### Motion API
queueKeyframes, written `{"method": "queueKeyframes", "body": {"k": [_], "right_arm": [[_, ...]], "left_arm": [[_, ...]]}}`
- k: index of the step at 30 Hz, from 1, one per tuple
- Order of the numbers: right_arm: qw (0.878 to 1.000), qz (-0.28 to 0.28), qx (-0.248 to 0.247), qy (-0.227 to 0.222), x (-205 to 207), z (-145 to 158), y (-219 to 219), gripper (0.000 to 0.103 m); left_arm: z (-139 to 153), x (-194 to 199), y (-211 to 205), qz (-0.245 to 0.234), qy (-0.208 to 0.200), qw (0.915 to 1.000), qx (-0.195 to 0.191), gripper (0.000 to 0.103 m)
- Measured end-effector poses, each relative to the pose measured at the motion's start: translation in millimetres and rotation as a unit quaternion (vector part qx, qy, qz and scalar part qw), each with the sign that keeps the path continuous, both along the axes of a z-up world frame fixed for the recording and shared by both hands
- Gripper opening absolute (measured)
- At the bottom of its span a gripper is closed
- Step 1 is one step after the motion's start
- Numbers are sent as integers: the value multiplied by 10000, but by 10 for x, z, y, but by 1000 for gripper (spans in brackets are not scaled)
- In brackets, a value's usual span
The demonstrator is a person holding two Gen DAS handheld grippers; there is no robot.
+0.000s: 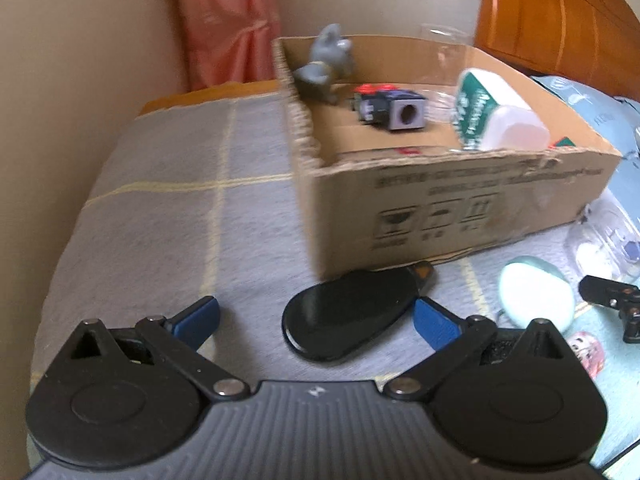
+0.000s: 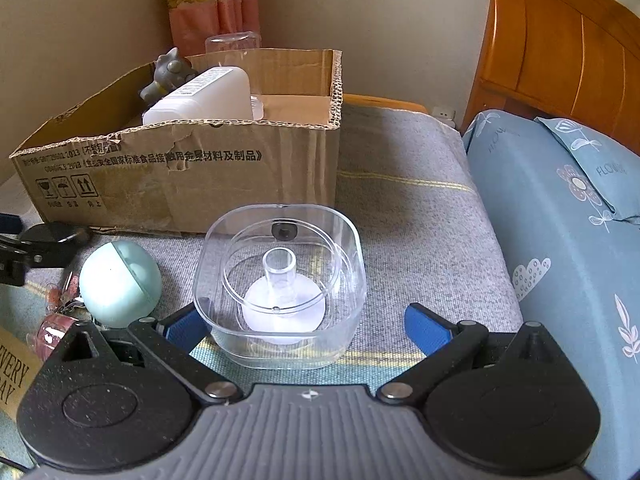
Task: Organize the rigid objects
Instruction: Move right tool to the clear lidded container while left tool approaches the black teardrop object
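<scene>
A cardboard box [image 1: 460, 200] stands on the grey bedcover; it also shows in the right wrist view [image 2: 180, 168]. It holds a grey figurine [image 1: 326, 64], a black-and-purple block [image 1: 392, 110] and a white bottle [image 1: 496, 114]. A flat black oval object [image 1: 348, 316] lies in front of the box, between the blue fingers of my open left gripper [image 1: 316, 318]. My right gripper [image 2: 306, 326] is open around a clear square container [image 2: 280, 284], its jaws on either side of the base, apart from it.
A mint-green egg-shaped case [image 2: 120, 284] lies left of the clear container and shows in the left wrist view [image 1: 536, 296]. Small keychain items [image 2: 60, 312] lie beside it. A blue floral pillow [image 2: 560, 220] and wooden headboard [image 2: 560, 48] are on the right.
</scene>
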State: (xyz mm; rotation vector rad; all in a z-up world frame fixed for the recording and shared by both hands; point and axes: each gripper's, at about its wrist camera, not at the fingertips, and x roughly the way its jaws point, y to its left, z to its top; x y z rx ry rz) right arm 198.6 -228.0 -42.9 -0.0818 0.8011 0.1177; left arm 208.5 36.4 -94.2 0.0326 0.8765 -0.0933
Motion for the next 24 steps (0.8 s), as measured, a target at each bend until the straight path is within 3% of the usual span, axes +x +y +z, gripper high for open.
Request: {"method": "queueKeyframes", "body": {"k": [7,10,15,24], "right_arm": [[9999,168,7,-24,-12,-4,-26,103],[9998,204,11,-43,-25,-6,-34,103],[9998,206,10,-39,-23,-2,-21,103],[9998,188,15,-81,-38,5,1,103]], "left_arm": [[8,-96,183,69,54,10000,16,103],[29,-113,217,386,126,9991,92,102],[77,-95,83,377,311,9977,-460,102],[59,54,-138,858,198,9949,-490,100]]}}
